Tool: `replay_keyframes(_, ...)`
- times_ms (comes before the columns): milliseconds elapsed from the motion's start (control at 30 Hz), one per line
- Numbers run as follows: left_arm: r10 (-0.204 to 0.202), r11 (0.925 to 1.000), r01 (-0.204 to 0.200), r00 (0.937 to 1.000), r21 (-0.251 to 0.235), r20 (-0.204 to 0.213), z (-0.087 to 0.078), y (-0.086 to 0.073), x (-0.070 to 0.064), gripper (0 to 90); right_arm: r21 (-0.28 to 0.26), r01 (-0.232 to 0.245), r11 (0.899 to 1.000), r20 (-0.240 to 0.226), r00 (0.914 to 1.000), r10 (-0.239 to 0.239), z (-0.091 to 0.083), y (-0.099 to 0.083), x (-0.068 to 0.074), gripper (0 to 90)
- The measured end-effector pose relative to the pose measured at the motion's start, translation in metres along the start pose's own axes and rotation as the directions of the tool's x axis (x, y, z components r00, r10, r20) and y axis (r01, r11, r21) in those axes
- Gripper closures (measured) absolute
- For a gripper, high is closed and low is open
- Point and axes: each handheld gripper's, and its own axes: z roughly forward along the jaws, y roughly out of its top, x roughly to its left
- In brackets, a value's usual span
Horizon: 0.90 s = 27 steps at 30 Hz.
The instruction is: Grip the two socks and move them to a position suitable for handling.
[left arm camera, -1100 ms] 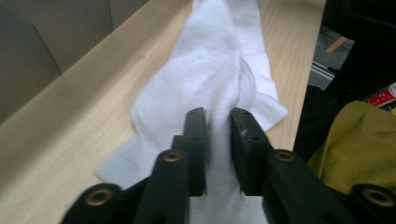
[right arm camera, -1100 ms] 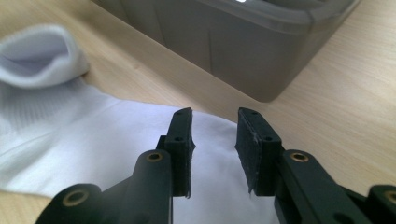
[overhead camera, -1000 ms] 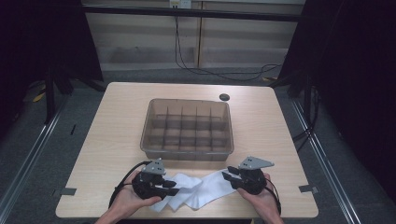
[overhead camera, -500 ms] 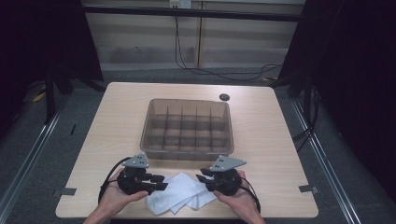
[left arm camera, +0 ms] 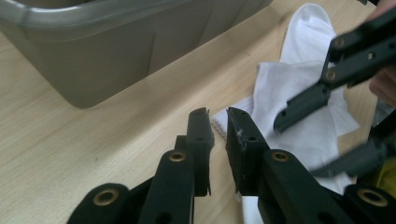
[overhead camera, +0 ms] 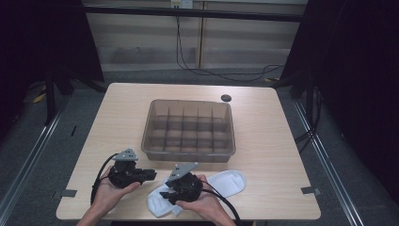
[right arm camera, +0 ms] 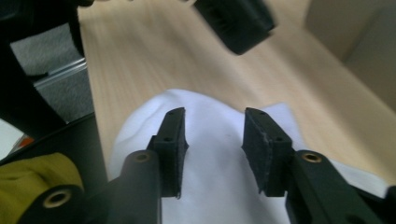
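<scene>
White socks [overhead camera: 225, 180] lie bunched near the table's front edge, in front of a grey divided bin [overhead camera: 149, 123]. My right gripper [overhead camera: 163, 194] hangs over the socks' left part with its jaws open. In the right gripper view the white sock [right arm camera: 215, 186] lies under my right gripper [right arm camera: 215, 135], nothing pinched. My left gripper [overhead camera: 153, 175] is just left of the socks. In the left gripper view my left gripper [left arm camera: 219, 135] shows only a narrow gap between its jaws, with nothing in it. The sock's edge [left arm camera: 280, 88] lies just past its tips.
The bin [left arm camera: 116, 42] stands close behind both grippers. A small dark round mark [overhead camera: 226, 98] sits at the table's far edge. Bare wood spreads to the left and right of the bin. A cable trails from each gripper toward the front edge.
Both grippers have moved left along the front edge. The socks went from spread out to bunched. My left gripper, earlier at the sock's left end, now sits beside it.
</scene>
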Motion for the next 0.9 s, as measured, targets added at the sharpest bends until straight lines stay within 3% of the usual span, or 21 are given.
replay_keyframes(200,-0.008,1.0000,0.008,0.9999,-0.005,-0.009,-0.003,0.000,0.005,77.6,0.048,0.026,0.999,-0.023,0.9994,-0.025,0.018,0.002,0.006,54.8)
replay_keyframes(367,-0.019,0.9998,0.019,0.9996,-0.003,-0.022,-0.003,-0.002,0.009,76.5,0.056,0.032,0.998,0.004,0.9995,-0.032,0.021,0.000,0.006,68.5)
replay_keyframes(433,-0.017,0.9999,0.017,0.9996,0.001,-0.021,-0.002,-0.002,0.009,76.2,0.060,0.057,0.997,0.019,0.9981,-0.059,0.021,0.000,0.007,74.1)
replay_keyframes(667,-0.011,0.9999,0.011,0.9997,-0.002,-0.022,-0.002,-0.002,0.007,75.0,0.010,0.021,1.000,-0.010,0.9997,-0.021,0.014,0.003,0.005,86.9)
replay_keyframes(900,-0.019,0.9998,0.019,0.9995,-0.006,-0.024,-0.002,-0.002,0.008,75.2,-0.022,0.007,1.000,-0.021,0.9998,-0.007,0.002,0.005,0.001,88.6)
